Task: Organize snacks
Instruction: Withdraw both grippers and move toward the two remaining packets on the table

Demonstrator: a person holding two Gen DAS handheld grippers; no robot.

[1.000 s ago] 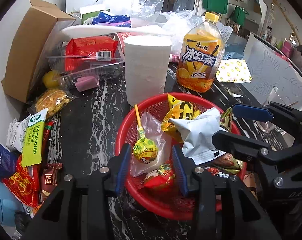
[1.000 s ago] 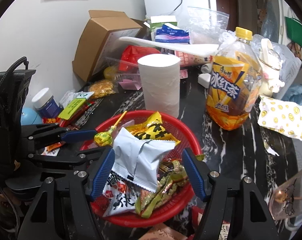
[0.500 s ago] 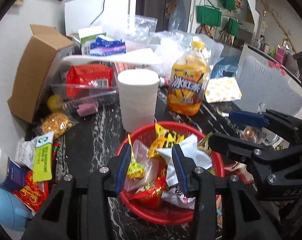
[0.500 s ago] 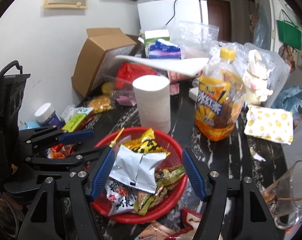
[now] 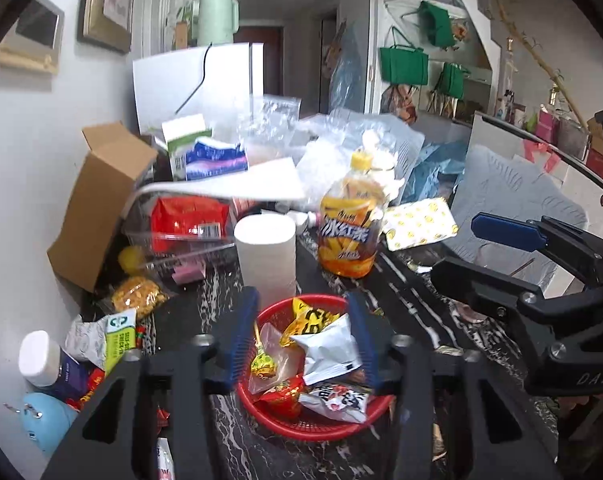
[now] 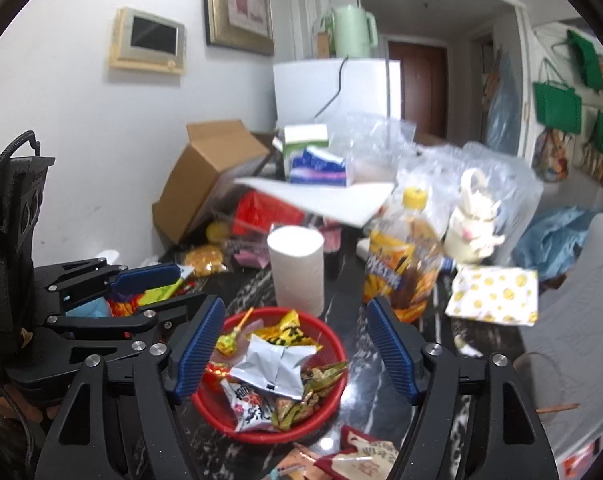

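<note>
A red basket [image 5: 313, 432] [image 6: 269, 436] on the dark marble table holds a lollipop [image 5: 263, 366], a silver packet [image 5: 329, 352] [image 6: 273, 368], a yellow packet [image 5: 309, 318] and other wrapped snacks. My left gripper [image 5: 301, 340] [image 6: 193, 288] hovers above the basket's left side, its jaws opening with nothing gripped. To its right my right gripper [image 6: 295, 344] [image 5: 457, 248] hangs above the basket, jaws also opening and empty. Loose snack packets lie left of the basket [image 5: 121, 336] and at the table's front [image 6: 361, 456].
Behind the basket stand a toilet roll [image 5: 266, 256] and an iced-tea bottle [image 5: 349, 232]. A tipped cardboard box [image 5: 97, 204] and piled bags fill the back. A white-capped jar [image 5: 41, 360] is far left, a smiley pouch [image 5: 419, 224] and a glass [image 6: 541, 380] right.
Both grippers have risen and pulled back from the basket, which now looks smaller and lower. The left jaws have spread wider; the right jaws a little wider. The snacks stayed in the basket.
</note>
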